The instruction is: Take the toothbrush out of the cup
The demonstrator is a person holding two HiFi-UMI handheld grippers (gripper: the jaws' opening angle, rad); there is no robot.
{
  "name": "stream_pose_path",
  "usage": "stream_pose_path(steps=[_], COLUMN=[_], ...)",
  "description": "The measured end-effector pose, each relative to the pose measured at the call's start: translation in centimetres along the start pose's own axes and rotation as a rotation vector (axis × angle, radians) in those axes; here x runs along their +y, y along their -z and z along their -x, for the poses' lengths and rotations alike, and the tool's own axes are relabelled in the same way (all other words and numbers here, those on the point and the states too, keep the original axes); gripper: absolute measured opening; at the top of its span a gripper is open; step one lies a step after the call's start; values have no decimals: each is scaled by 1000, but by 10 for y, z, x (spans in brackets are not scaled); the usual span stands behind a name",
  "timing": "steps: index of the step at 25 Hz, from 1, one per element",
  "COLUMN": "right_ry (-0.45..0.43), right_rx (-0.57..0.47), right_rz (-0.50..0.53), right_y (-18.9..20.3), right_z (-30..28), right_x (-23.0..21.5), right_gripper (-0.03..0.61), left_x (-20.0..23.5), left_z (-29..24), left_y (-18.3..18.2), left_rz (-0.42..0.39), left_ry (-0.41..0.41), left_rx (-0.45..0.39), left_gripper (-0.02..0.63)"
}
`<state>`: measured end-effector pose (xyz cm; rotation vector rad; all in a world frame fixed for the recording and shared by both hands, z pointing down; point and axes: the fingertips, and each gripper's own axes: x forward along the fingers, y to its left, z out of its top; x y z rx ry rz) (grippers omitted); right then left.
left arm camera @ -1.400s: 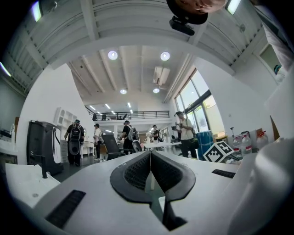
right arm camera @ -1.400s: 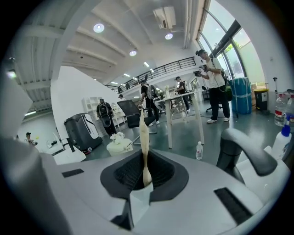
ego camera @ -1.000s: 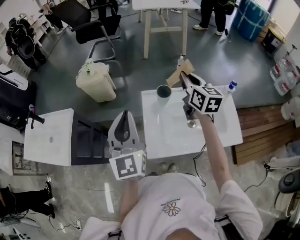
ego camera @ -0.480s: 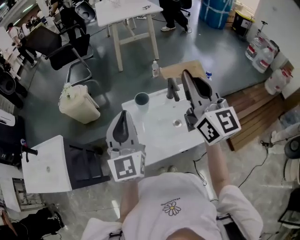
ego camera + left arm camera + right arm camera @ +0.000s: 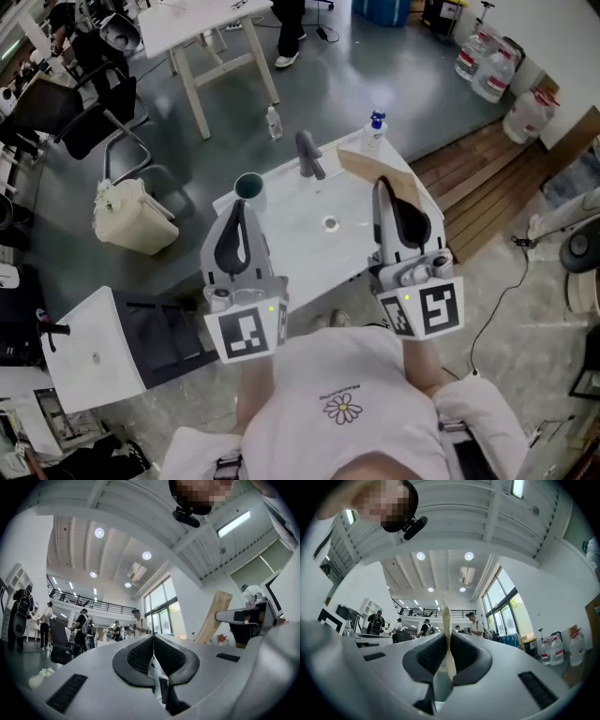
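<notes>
A dark green cup (image 5: pixel 248 186) stands at the back left of the white sink counter (image 5: pixel 291 230). My right gripper (image 5: pixel 381 186) hangs over the counter's right part, well away from the cup and tipped upward. In the right gripper view its pads (image 5: pixel 425 656) are shut on a thin cream toothbrush (image 5: pixel 446 616), which sticks up past the fingertips. My left gripper (image 5: pixel 238 206) hovers at the counter's left front, just short of the cup; in the left gripper view its jaws (image 5: pixel 153 637) meet with nothing between them.
A grey faucet (image 5: pixel 309 155) and a drain (image 5: pixel 329 223) sit mid-counter. A brown board (image 5: pixel 367 165) and a spray bottle (image 5: pixel 376 127) are at the back right. A bagged bin (image 5: pixel 131 216) stands left, a white side table (image 5: pixel 84 347) near left, and water jugs (image 5: pixel 487 70) far right.
My right gripper has drawn back from beside the cup toward the body and risen. The left gripper has also lifted and moved forward, and both now point upward. The head view has swung.
</notes>
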<state>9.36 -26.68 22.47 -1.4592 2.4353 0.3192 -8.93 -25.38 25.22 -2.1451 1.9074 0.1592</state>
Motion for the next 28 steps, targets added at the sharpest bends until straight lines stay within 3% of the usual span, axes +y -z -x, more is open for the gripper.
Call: stream_pose_path(steps=[8,28], right_ry=[62,75], right_rx=[57,80], right_rz=[-7,1], right_y=[14,19], right_z=[26,28], right_x=[-9,-13], right_gripper=[28,28], left_x=[-14,-13], left_z=[0,1], left_y=[-6,-8], left_rz=[2,-3], left_ry=[38,38], left_rx=[-11,-9], left_gripper=[17,18])
